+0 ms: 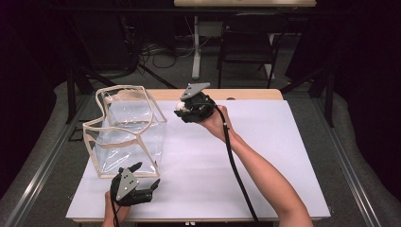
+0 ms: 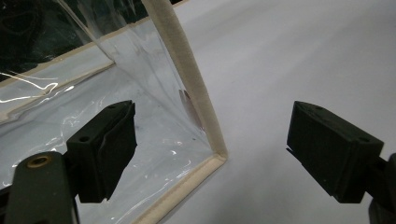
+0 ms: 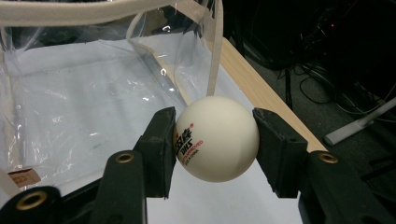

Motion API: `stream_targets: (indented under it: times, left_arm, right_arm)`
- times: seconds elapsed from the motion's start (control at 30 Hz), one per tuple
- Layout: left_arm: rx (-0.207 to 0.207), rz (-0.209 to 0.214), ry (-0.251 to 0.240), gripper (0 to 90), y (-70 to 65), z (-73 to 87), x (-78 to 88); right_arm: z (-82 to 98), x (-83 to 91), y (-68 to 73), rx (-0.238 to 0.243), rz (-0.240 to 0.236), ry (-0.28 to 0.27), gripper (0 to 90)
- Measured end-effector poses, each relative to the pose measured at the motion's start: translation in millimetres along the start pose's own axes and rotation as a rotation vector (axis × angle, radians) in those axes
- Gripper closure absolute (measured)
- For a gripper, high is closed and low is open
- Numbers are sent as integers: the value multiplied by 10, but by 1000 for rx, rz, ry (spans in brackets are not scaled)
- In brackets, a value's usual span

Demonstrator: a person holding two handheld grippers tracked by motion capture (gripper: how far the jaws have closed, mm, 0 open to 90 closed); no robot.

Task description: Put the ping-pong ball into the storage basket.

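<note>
At the table's (image 1: 265, 156) near edge the left gripper (image 1: 147, 182) rests with its jaws spread wide and nothing between them, just beside the near corner of the clear bag (image 1: 125, 137). Farther back, the right gripper (image 1: 182, 108) is held above the table beside the bag's far side, its jaws pinching a white ball (image 3: 217, 138) from both sides.

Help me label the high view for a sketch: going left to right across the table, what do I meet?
Clear bag → left gripper, jaws open, at the bag's near corner → white ball → right gripper shut on it.
</note>
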State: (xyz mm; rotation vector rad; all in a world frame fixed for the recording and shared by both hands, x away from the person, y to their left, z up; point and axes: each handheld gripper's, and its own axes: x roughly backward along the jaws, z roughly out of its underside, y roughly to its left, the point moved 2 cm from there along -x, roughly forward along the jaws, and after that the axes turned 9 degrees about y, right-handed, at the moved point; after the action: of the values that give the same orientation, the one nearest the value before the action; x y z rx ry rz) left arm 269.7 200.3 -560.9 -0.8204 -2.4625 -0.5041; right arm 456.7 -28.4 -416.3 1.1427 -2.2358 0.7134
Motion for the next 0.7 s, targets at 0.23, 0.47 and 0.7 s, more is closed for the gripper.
stream_targets:
  times: [0.23, 0.47, 0.7]
  left_arm:
    - [0, 1, 0, 158, 2, 2, 3]
    - [2, 0, -1, 159, 2, 3, 5]
    - [2, -1, -1, 159, 4, 4, 6]
  right_arm:
    - [-86, 5, 23, 4, -9, -7, 509]
    - [-154, 3, 50, 14, -14, -12, 509]
    - [-201, -18, 72, 17, -21, -12, 509]
